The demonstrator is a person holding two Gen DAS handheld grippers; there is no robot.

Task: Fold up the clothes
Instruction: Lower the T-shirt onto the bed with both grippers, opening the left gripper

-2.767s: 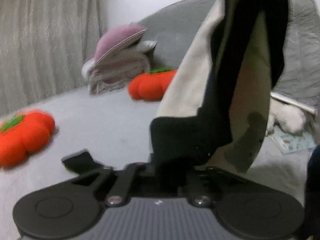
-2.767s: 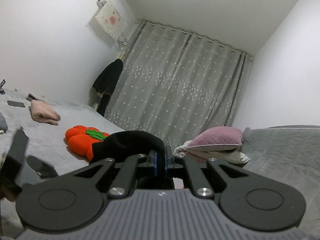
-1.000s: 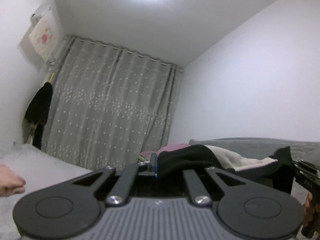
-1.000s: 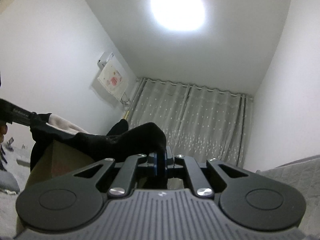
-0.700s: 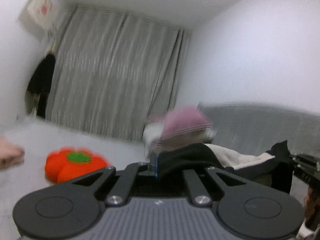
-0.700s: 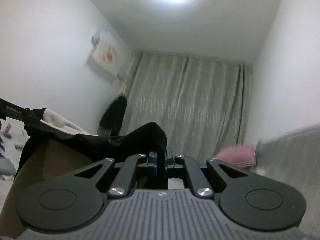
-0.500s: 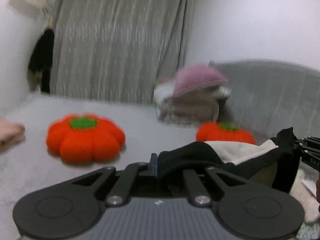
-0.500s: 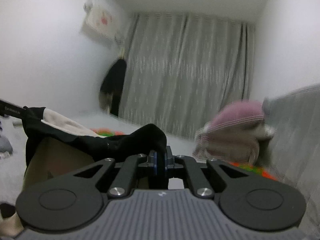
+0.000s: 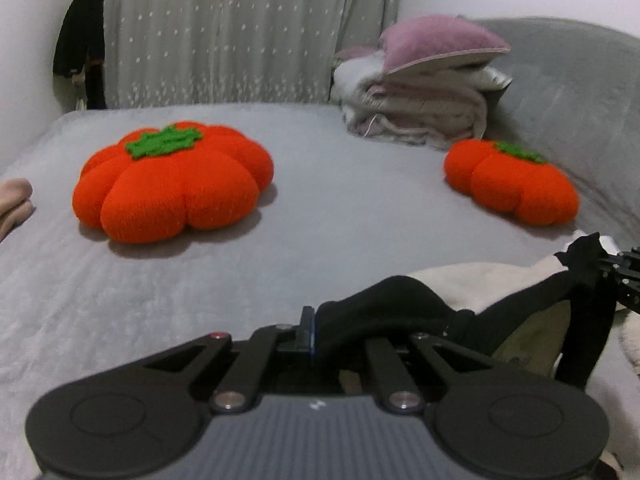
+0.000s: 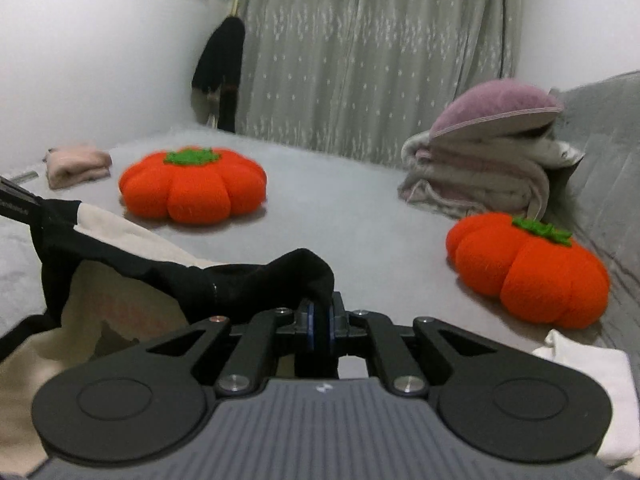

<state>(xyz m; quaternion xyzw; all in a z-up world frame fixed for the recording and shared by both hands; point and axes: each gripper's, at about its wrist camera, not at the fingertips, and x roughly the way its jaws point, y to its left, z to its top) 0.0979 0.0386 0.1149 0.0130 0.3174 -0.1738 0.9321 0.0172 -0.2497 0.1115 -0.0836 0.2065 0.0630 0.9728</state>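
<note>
A black garment with a cream lining (image 9: 472, 292) (image 10: 132, 272) stretches between both grippers, low over the grey bed. My left gripper (image 9: 310, 330) is shut on one black corner of it, the fabric bunched over its tips. My right gripper (image 10: 320, 316) is shut on the other black corner. In the left wrist view the right gripper's tip (image 9: 624, 276) shows at the right edge, pinching the cloth. In the right wrist view the left gripper's tip (image 10: 16, 200) shows at the left edge. The garment's lower part hangs out of sight below both cameras.
Two orange pumpkin cushions lie on the grey bed (image 9: 312, 216): a large one (image 9: 172, 184) on the left, a smaller one (image 9: 512, 180) on the right. Folded blankets under a purple pillow (image 9: 424, 88) sit at the back. A folded pink cloth (image 10: 76, 162) and a white cloth (image 10: 588, 364) lie nearby.
Both grippers have tipped forward and come down, from facing the ceiling and curtain to facing the bed. The garment stays held taut between them and has come down with them.
</note>
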